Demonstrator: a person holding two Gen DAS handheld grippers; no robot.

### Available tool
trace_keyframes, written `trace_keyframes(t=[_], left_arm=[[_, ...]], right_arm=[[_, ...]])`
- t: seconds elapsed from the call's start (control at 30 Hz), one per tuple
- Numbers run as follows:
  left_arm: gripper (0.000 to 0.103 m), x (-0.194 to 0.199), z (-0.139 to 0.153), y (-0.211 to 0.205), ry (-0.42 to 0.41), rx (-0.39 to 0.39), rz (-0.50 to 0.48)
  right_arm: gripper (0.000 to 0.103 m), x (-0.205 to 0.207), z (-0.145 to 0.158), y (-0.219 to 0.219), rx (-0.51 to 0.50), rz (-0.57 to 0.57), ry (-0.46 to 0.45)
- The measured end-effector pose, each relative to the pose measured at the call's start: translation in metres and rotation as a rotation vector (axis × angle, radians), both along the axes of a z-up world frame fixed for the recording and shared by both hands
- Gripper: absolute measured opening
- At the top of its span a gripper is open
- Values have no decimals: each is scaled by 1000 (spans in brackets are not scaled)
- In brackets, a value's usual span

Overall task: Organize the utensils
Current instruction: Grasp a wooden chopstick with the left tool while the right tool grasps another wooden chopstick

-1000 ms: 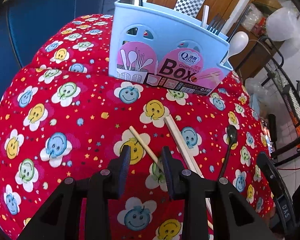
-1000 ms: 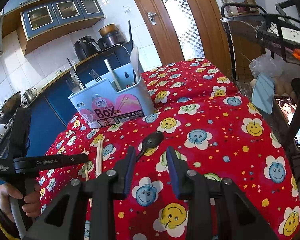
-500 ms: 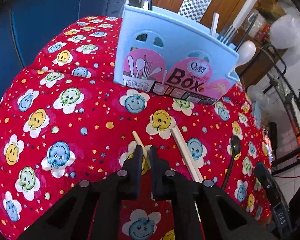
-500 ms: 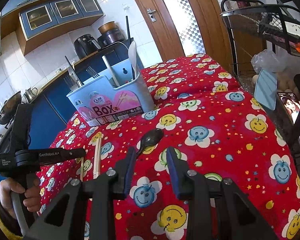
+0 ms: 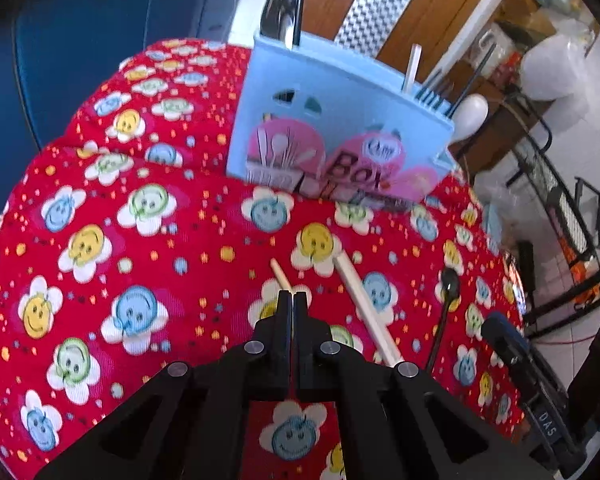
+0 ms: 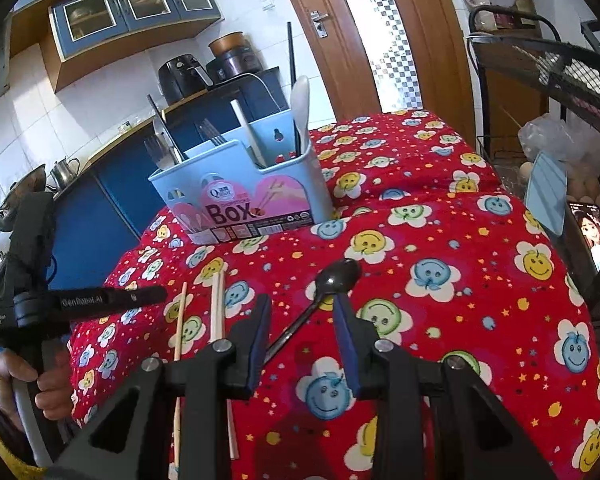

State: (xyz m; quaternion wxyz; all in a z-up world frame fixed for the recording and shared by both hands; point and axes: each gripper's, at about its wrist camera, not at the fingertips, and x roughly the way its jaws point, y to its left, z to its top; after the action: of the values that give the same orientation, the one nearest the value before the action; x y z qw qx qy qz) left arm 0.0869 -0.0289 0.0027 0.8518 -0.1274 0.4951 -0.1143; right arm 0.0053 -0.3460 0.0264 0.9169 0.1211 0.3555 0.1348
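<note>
Left gripper point(image 5: 291, 298) clamps a chopstick point(image 5: 281, 276); right gripper point(image 6: 302, 312) gapes over the black spoon point(image 6: 332, 280).

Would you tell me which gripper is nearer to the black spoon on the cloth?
Right. The right gripper hangs open around the black spoon; the left gripper is shut on a chopstick, farther off.

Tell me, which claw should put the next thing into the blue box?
Left, probably. The left claw is shut on a chopstick; the right claw is open around the black spoon.
</note>
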Motion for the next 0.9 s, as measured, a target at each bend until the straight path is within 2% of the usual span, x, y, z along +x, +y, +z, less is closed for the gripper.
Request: trace_keyframes(t=[0.07,0.23,0.43,0.53,0.67,0.77,0.9], left_arm=[[2,0,-2,-1,25,7,-4],[15,1,-6,-4,60,-5,4],[15,4,-13,-15,96,27,6],[15,7,-11,-28,102,106,-15],[15,10,-9,-50,109,252,-70],[15,15,-9,-55,111,273,-72],[10,15,-8,-56,88,263,-61]], right_arm=[[35,-1,1,2,-2,3,-1],[35,-3,2,2,2,8,-6],[35,-6,0,-6,25,-4,-10],[35,-7,-1,-12,40,-7,-13],[35,-8,-3,-20,60,-13,-21],[35,-9,-5,-25,76,-17,-23],[35,-11,-6,-29,87,-18,-21]])
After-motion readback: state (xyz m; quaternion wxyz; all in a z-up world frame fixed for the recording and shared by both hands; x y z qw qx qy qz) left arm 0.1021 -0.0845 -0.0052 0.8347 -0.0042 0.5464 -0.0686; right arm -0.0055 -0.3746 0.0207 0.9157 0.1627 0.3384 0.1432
